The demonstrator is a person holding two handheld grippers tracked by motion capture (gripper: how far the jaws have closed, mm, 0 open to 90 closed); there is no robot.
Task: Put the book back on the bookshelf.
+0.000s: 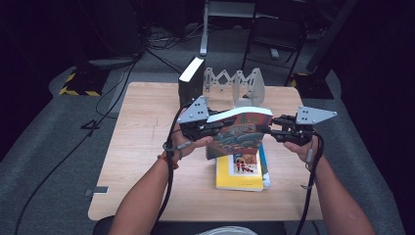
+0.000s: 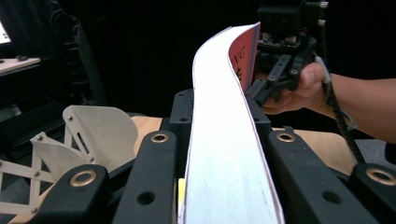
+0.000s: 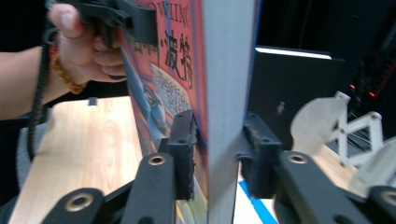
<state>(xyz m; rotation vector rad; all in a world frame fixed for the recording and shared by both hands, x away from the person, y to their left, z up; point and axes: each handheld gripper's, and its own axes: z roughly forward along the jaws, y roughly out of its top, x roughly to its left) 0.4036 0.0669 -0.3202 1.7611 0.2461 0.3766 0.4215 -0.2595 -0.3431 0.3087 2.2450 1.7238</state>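
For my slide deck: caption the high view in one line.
Both grippers, left and right, hold a colourful book above the wooden table.

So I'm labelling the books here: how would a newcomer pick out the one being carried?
Look above the light wooden table. The red illustrated paperback hangs there, clamped at both ends; the yellow book lies flat below.

A held book (image 1: pixel 242 128) hangs above the stack of books (image 1: pixel 240 171) on the surface (image 1: pixel 142 147); behind the stack stands an accordion rack (image 1: pixel 235 85).
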